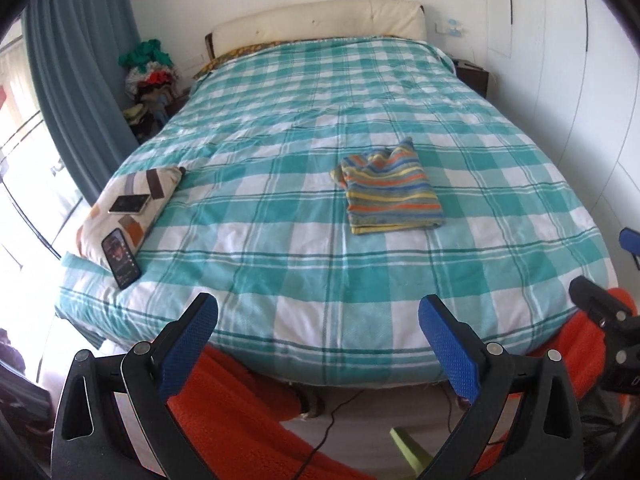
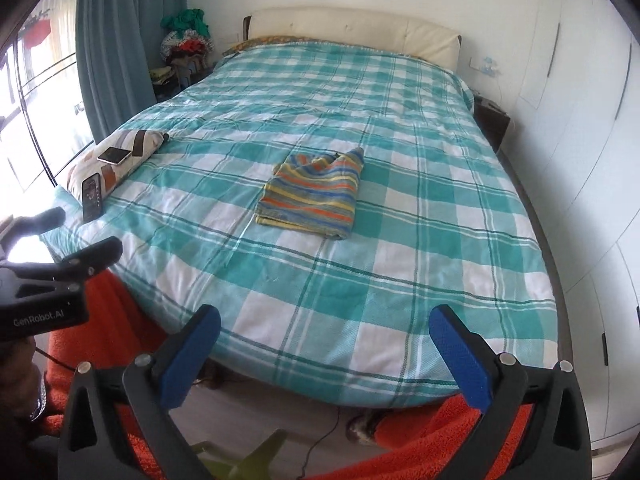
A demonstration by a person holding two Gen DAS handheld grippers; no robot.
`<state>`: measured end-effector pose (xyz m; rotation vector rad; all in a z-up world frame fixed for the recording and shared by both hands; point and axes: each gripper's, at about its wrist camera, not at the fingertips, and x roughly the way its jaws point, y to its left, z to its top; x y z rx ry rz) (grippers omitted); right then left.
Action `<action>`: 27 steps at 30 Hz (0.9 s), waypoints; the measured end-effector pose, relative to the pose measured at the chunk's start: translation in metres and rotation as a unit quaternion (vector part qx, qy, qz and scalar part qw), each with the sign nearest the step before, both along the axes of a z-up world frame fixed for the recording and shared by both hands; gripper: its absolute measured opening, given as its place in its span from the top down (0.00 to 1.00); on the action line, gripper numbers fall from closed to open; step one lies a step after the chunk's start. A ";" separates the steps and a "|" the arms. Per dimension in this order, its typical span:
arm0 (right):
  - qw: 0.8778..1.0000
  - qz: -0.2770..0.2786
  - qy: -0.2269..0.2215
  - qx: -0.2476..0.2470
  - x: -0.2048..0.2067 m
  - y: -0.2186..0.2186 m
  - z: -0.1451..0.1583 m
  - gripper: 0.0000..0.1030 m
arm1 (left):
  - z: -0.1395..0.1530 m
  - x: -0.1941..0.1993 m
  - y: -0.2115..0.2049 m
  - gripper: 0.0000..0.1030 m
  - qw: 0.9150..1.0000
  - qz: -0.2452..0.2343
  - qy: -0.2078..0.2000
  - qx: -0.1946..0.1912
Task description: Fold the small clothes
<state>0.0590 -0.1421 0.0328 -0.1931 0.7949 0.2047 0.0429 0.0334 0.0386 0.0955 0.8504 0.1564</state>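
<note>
Hidden, cropped and unreadable parts

The right gripper (image 1: 624, 276) was cut off by the left wrist view's right edge, showing only a blue tip and one black arm; the left gripper (image 2: 60, 240) likewise ran off the right wrist view's left edge. The pile of clothes (image 1: 150, 76) beside the curtain was too small to sort into garments. The upright phone (image 1: 120, 258) showed a screen too small to read. The bed's (image 2: 400, 360) near legs were hidden by the overhanging cover and orange fabric (image 2: 420, 420), whose extent the bottom edge cropped.
</note>
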 end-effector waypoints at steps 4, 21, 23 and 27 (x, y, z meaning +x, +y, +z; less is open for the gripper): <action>1.000 -0.005 0.002 0.009 0.003 0.001 0.002 0.00 | 0.000 -0.004 0.003 0.02 1.000 -0.007 0.011 -0.019; 0.999 -0.029 -0.005 -0.014 -0.002 -0.003 0.006 0.00 | 0.004 0.005 -0.016 0.02 0.999 -0.026 0.020 -0.008; 0.999 -0.036 -0.010 -0.017 -0.002 -0.005 0.008 0.00 | 0.003 0.007 -0.019 0.02 0.999 -0.030 0.022 -0.007; 0.999 -0.045 -0.012 -0.022 0.000 -0.008 0.008 0.00 | -0.001 0.010 -0.022 0.02 0.999 -0.034 0.030 -0.010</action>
